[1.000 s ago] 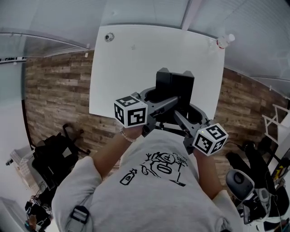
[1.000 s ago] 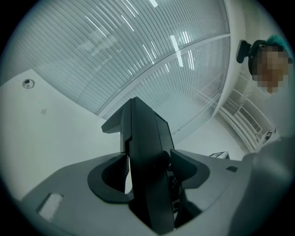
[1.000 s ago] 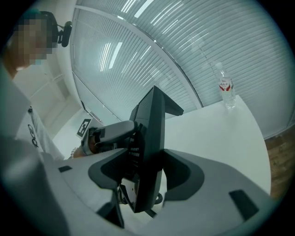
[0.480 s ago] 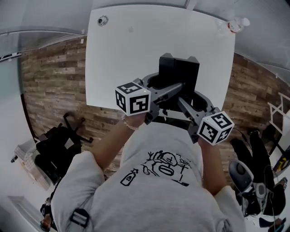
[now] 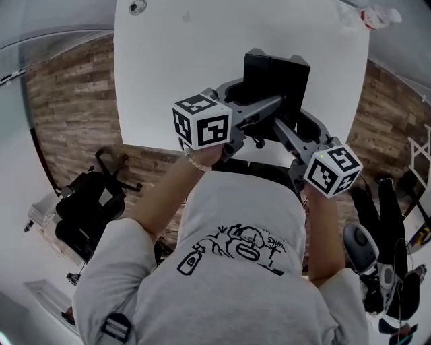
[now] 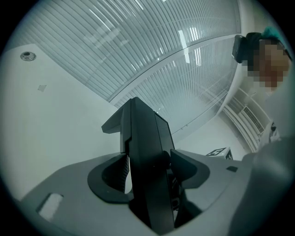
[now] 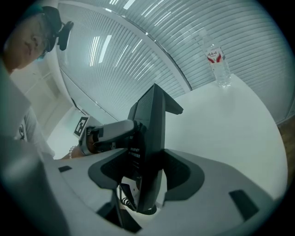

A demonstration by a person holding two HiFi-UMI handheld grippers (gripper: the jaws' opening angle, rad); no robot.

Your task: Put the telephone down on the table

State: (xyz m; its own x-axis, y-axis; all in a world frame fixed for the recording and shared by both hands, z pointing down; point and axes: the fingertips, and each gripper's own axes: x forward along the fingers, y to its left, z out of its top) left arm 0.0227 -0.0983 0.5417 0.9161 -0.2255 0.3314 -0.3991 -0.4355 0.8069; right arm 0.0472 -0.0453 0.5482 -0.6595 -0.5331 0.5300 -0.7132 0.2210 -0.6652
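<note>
Black against the white table (image 5: 202,60), the telephone (image 5: 277,77) is hanging between our two grippers in the head view, over the near right part of the tabletop. The left gripper (image 5: 259,116) is reaching in from the left and the right gripper (image 5: 288,131) from the near right, each one bearing on a side of the telephone's body. A water bottle (image 5: 377,15) is standing at the far right corner, well apart, and a round cable hole (image 5: 138,7) is showing at the far left corner. From here we are not making out whether the base is touching the table.

Looking along the left gripper (image 6: 147,171), we are seeing its jaws standing partly apart and clamping the telephone (image 6: 140,133), whose dark body is filling the gap between them and rising upright. The table (image 6: 55,115) is spreading out to the left behind it.

Looking along the right gripper (image 7: 145,180), we are seeing wider-set jaws gripping the other side of the telephone (image 7: 152,131). The left gripper (image 7: 110,131) is holding on beyond it, and the bottle (image 7: 216,60) is standing far off to the right.

We are judging the telephone as brought over the table but not yet released. Settling its base and opening both sets of jaws are remaining.
</note>
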